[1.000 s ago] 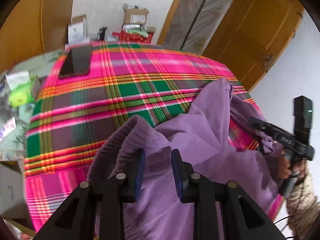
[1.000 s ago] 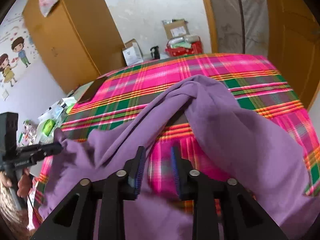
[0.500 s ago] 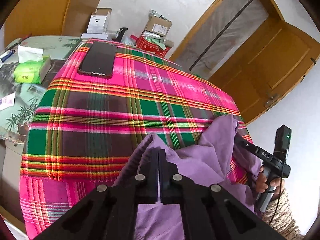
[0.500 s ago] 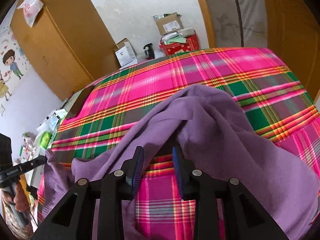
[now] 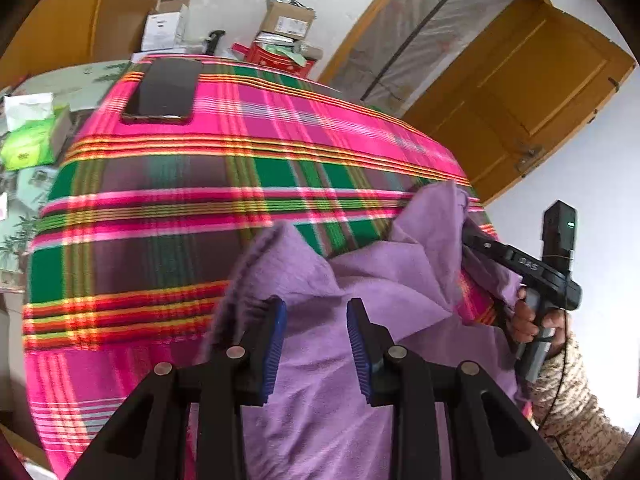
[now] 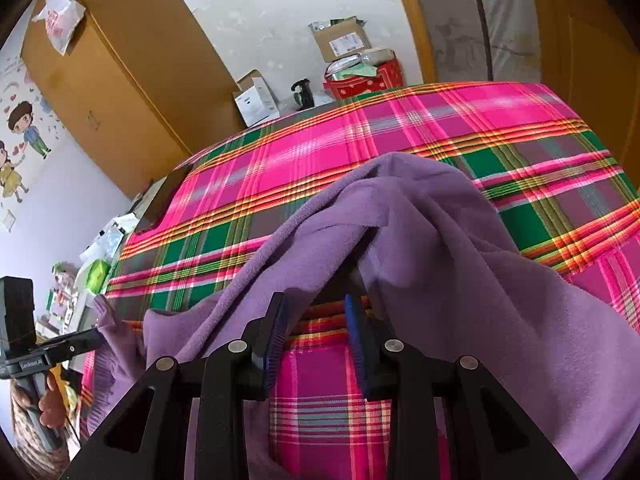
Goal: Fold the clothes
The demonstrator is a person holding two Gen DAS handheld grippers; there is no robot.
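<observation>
While both grippers gape w/ nothing pinched, purple garment (image 5: 360, 280) on plaid cloth (image 5: 160, 200), phone (image 5: 164, 92) clear only in left view

a purple fleece garment (image 5: 352, 400) lies crumpled at the near edge of the pink plaid cloth (image 5: 160, 208). its ribbed hem stands bunched up at the near left, and a soft fold rises in a hump (image 6: 400, 200) toward the right, with plaid showing beneath it.
</observation>
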